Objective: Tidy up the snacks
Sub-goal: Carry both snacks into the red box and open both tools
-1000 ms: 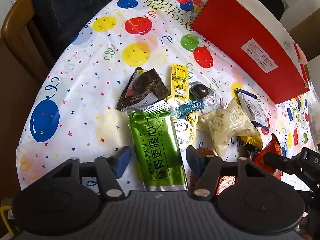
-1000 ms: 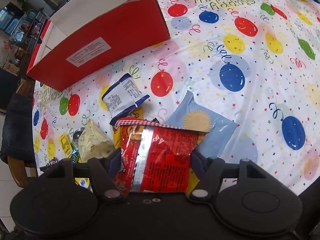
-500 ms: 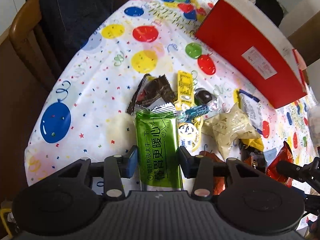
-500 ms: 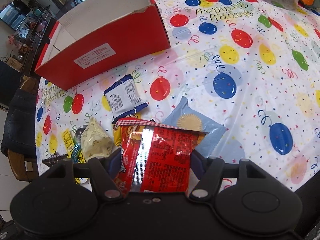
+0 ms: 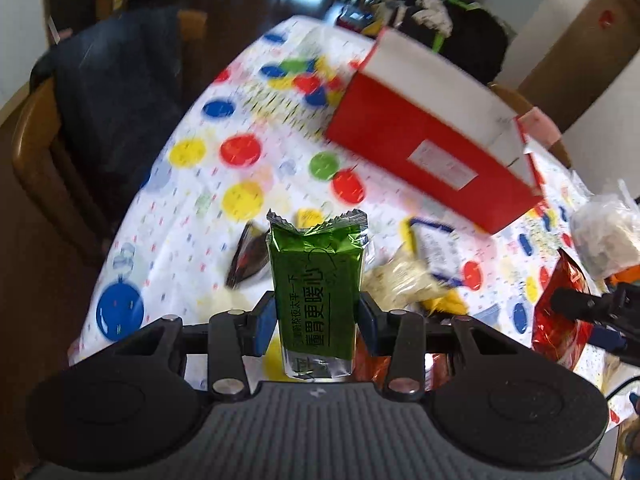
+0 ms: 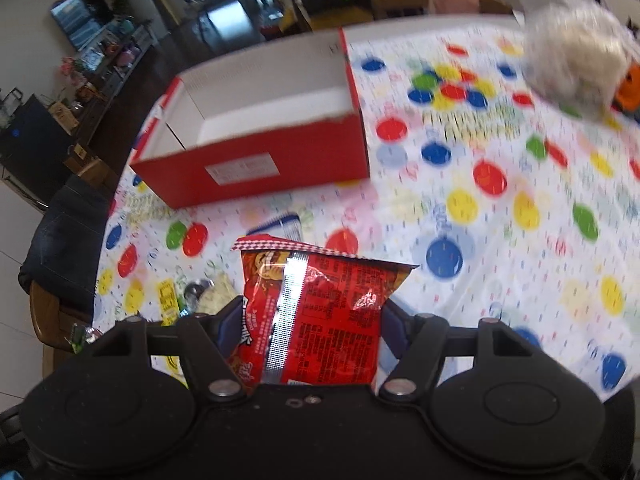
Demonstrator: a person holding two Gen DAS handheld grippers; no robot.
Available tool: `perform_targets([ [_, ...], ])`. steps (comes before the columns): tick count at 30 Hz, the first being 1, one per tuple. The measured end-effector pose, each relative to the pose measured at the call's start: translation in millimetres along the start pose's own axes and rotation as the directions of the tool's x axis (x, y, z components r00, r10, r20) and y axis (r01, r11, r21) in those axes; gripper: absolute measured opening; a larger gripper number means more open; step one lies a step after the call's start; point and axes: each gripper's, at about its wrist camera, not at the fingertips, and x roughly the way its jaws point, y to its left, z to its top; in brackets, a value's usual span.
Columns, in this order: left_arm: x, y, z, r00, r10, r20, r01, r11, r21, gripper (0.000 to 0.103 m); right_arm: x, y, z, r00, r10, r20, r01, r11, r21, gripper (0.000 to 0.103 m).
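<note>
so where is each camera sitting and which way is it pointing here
Left wrist: sits on the left gripper, tilted down across the table; its fingers clamp a green packet. The right gripper's tip shows at the right edge.
Right wrist: sits on the right gripper, facing down toward the red box; its fingers clamp a red snack bag.
Shared: red box, balloon tablecloth, red snack bag.

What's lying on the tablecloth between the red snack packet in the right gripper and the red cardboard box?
In the right wrist view, only a white-and-blue snack packet lies there, just beyond the red snack packet; the rest up to the red cardboard box is bare cloth.
</note>
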Motion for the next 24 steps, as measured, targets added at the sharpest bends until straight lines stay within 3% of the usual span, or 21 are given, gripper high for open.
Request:
perform_targets([
  [11,-18.5,-40.9,58.6,0.995,-0.029,0.095,0.019,0.994,0.109,0.042,-17.1,6.3,61.1,0.991,0.014,0.135,0.001,0.994,-0.112,0.068],
  [24,13.2,-104.3,164.0,0.993,0.017,0.116,-0.041,0.978,0.207,0.042,35.0,27.2,160.0,0.987,0.041,0.155,0.000,0.967,-0.255,0.068],
])
